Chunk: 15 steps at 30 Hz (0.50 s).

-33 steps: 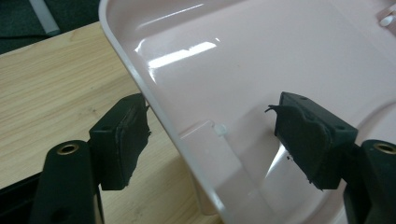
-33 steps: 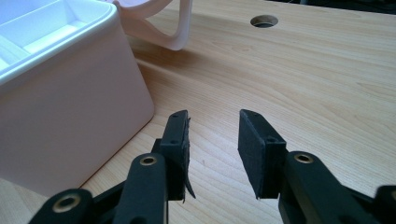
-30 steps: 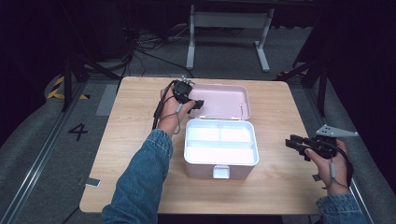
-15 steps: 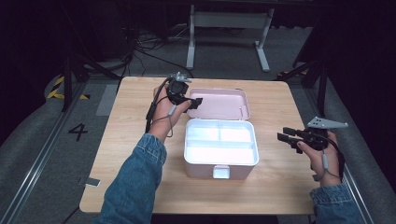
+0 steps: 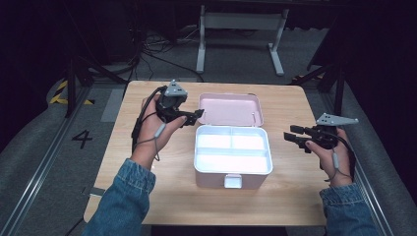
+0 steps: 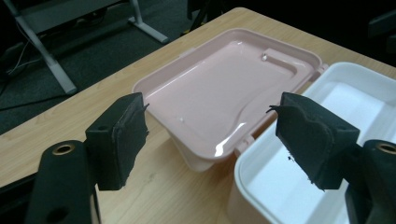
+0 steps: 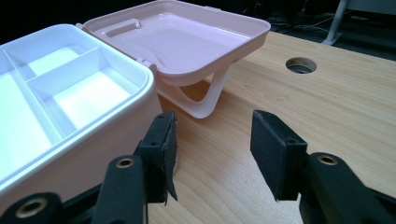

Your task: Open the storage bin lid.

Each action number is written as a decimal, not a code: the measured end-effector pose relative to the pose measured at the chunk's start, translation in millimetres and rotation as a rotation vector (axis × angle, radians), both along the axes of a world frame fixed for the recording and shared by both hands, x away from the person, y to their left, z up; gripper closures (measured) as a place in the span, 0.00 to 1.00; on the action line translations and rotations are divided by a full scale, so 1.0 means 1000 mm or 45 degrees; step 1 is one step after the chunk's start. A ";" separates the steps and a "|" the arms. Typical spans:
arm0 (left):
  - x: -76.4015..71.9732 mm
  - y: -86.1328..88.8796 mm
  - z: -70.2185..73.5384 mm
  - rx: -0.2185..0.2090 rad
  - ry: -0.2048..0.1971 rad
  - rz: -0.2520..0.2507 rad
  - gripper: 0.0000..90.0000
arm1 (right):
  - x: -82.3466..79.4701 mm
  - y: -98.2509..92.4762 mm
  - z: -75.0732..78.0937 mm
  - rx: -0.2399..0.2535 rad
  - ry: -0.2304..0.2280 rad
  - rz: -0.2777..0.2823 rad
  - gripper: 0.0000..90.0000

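The white box [image 5: 233, 156] sits mid-table with its pink lid [image 5: 230, 109] thrown back flat behind it. Your left gripper [image 5: 189, 118] hovers by the lid's left edge, jaws wide; your right gripper [image 5: 293, 136] waits right of the box, jaws apart, holding nothing

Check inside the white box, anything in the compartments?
The white box sits open, its pink lid folded back flat. A divided tray shows three compartments, two small and one long, all empty. Whatever lies beneath the tray is covered.
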State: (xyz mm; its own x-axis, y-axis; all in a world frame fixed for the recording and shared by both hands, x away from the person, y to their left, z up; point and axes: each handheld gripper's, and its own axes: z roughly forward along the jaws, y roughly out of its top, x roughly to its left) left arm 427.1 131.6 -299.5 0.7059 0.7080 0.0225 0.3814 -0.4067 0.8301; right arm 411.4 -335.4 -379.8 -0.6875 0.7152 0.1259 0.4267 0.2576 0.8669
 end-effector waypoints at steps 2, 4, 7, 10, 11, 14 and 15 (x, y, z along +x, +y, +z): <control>-0.007 0.006 0.001 0.021 -0.019 0.005 0.28 | -0.001 -0.001 0.001 -0.011 0.004 -0.001 0.55; -0.014 0.012 0.001 0.038 -0.018 0.001 0.28 | -0.002 -0.002 0.002 -0.021 0.003 0.000 0.54; -0.026 0.023 0.001 0.031 -0.017 -0.011 0.27 | -0.006 -0.003 0.004 -0.040 -0.002 0.004 0.52; -0.038 0.034 0.000 0.052 -0.009 -0.008 0.27 | -0.010 -0.004 0.006 -0.050 0.012 0.004 0.48; -0.041 0.038 -0.001 0.049 -0.021 -0.003 0.27 | -0.011 -0.005 0.007 -0.057 0.021 0.001 0.48; -0.049 0.045 -0.005 0.026 -0.035 -0.002 0.28 | -0.013 -0.006 0.008 -0.075 0.027 -0.011 0.48; -0.052 0.047 -0.008 0.017 -0.028 -0.001 0.28 | -0.015 -0.009 0.010 -0.088 0.044 -0.020 0.46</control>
